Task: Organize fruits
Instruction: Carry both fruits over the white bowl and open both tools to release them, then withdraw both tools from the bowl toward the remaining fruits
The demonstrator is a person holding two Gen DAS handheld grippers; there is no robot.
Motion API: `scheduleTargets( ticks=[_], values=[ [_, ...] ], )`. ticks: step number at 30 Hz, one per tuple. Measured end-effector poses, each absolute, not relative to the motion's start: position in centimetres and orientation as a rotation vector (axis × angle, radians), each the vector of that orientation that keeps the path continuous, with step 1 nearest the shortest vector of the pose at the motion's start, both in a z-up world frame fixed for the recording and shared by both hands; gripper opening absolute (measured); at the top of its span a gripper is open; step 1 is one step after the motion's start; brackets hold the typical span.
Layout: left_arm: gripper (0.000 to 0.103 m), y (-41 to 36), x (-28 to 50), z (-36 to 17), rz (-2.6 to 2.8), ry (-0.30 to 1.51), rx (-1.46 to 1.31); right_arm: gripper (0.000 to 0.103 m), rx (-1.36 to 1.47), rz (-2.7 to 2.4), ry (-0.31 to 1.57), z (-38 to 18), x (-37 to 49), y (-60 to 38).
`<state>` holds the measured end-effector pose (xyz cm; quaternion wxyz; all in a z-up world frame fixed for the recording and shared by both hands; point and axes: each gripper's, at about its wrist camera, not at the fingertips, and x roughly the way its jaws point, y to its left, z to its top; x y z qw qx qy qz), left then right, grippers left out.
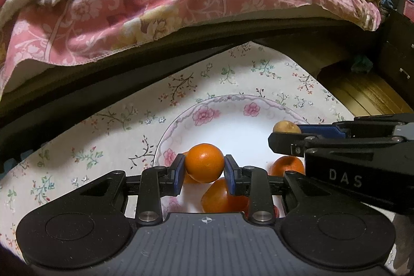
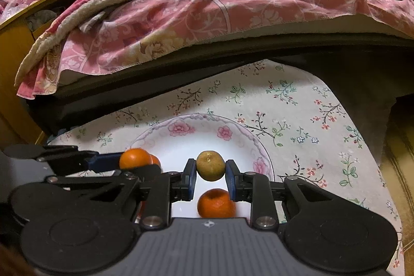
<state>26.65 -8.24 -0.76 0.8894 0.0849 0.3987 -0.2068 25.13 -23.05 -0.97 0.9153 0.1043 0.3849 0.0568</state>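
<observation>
- We count two hand-held grippers, one in each hand, both over one plate (image 1: 207, 105) with pink flowers on its rim.
- The plate sits on a desk covered by a flowered cloth (image 1: 108, 136), which stands just beside a bed with a pink quilt (image 1: 145, 17).
- The left hand-held gripper (image 1: 205, 167) is closed on one orange mandarin (image 1: 205, 162), its blue pads touching the fruit on both sides; the fruit is raised above the plate's left part.
- The right hand-held gripper (image 2: 210, 170) is closed on one yellow-green mandarin (image 2: 211, 165), held above the plate's middle; the dimple on its front faces the camera.
- In the left wrist view we count three more orange fruits down in the plate: one (image 1: 217, 197) right under the held mandarin, one (image 1: 287, 166) to its right beside the right gripper, and one mostly hidden behind the left pad.
- In the right wrist view one loose orange fruit (image 2: 216, 203) lies in the plate below the yellow-green one, its stem dimple turned up and toward the camera.
- That gives five fruits that we can see: four orange, one yellow-green.
- The fruits are near round, so we cannot give a long axis for them.
- The two grippers lie close together, their fingers pointing toward the bed.
</observation>
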Motion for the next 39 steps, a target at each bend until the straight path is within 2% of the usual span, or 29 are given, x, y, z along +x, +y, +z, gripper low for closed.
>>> scheduleTargets(
  ticks=[9, 19, 31, 39],
  values=[
    [0.047, -7.9, 26.6, 0.0, -0.429, 0.802, 0.174, 0.03, 0.229, 0.108, 0.785, -0.9, 25.1, -23.1],
    [0.049, -6.3, 24.4, 2.5, -0.423, 0.769, 0.16, 0.03, 0.224, 0.119, 0.767, 0.6, 23.8, -22.4],
    [0.052, -3.8, 18.5, 4.9, -0.431, 0.769, 0.109, 0.031, 0.221, 0.181, 0.789, 2.4, 17.5, -20.0],
    [0.054, -1.1, 14.9, 3.2, -0.401, 0.84, 0.044, 0.034, 0.194, 0.217, 0.881, 0.2, 13.0, -17.2]
  ],
)
